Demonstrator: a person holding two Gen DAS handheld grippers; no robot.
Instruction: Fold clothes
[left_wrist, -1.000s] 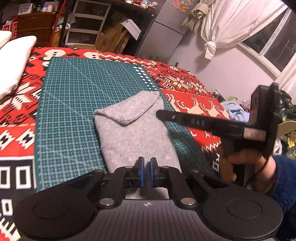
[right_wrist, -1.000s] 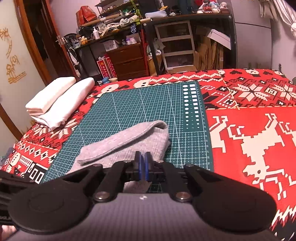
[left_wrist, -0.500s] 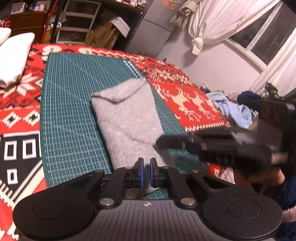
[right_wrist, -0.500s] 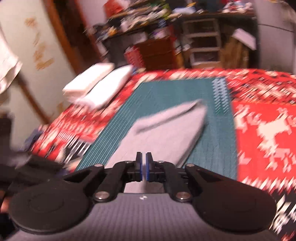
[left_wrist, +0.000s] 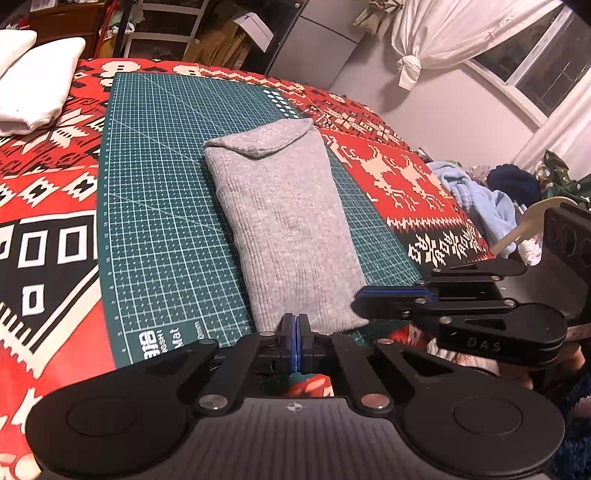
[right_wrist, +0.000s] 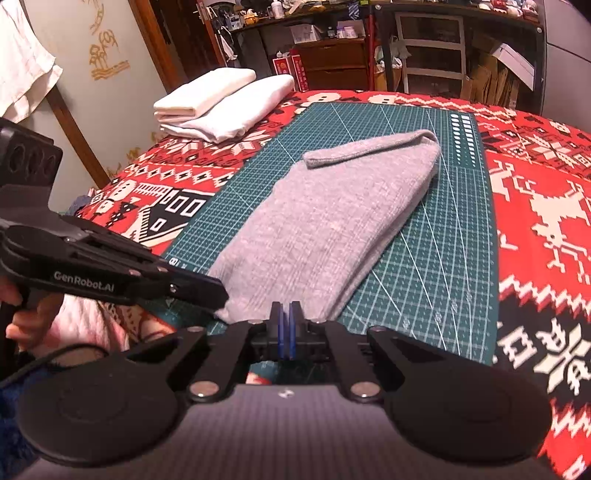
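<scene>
A grey knit garment (left_wrist: 288, 229) (right_wrist: 332, 229) lies flat on the green cutting mat (left_wrist: 155, 221) (right_wrist: 443, 240). It is folded into a long strip, with a flap turned over at the far end. My left gripper (left_wrist: 295, 325) is shut, its tips at the middle of the garment's near edge. My right gripper (right_wrist: 285, 315) is also shut at that near edge. Each wrist view shows the other tool from the side: the right gripper (left_wrist: 356, 304) by the near right corner, the left gripper (right_wrist: 221, 295) by the near left corner. No cloth shows between either pair of pads.
A red patterned blanket (left_wrist: 48, 147) (right_wrist: 535, 203) covers the bed under the mat. Folded white cloths (left_wrist: 33, 81) (right_wrist: 221, 107) are stacked at the far left. Loose clothes (left_wrist: 472, 199) are piled off the right side. A hand (right_wrist: 26, 321) holds the left tool. Shelves and boxes stand behind.
Both grippers pulled back from over the garment to its near edge. The left gripper's small gap has closed. The garment has not moved.
</scene>
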